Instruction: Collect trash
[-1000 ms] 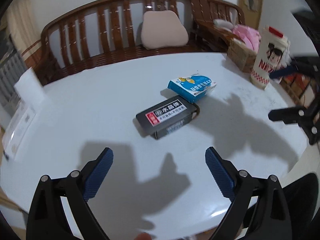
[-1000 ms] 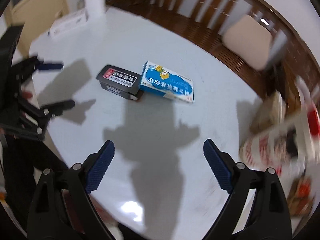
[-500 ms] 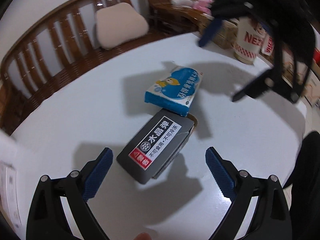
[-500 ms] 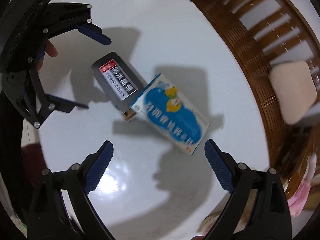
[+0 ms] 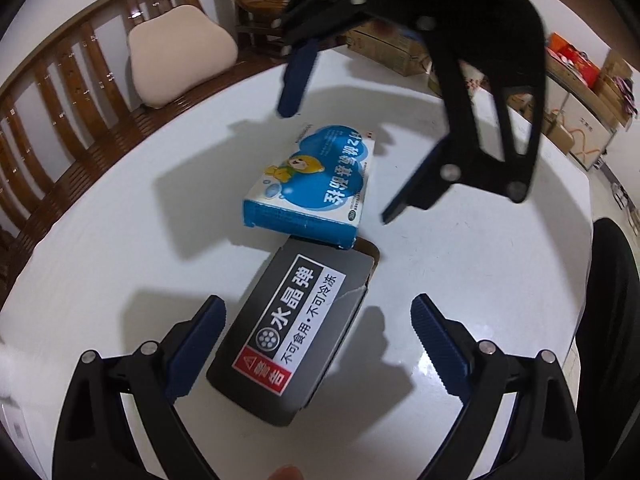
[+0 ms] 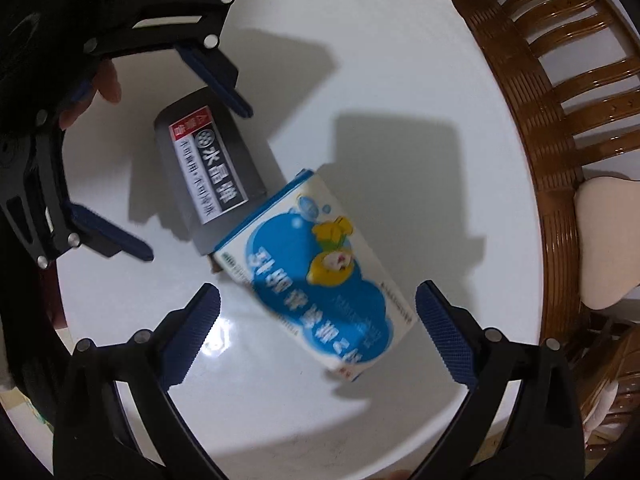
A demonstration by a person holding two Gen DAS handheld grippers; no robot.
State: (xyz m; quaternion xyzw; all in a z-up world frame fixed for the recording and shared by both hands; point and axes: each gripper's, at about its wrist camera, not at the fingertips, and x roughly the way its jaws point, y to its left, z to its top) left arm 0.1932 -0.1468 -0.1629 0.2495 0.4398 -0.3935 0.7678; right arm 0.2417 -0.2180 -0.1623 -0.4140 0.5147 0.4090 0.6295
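With both jaws spread wide, I judge the grey box point(image 5: 294, 330) and blue box point(image 6: 320, 276) light, crushable cardboard, best pinched gently across their long sides.

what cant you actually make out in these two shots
- Blue box: right wrist view, its print is motion-blurred and unreadable.
- Dark box: left wrist view, its far end is hidden under the blue box; whether anything is inside cannot be told.
- A bin for the trash: none in either view.
- Left gripper and right gripper: both open; contact with the table cannot be judged.
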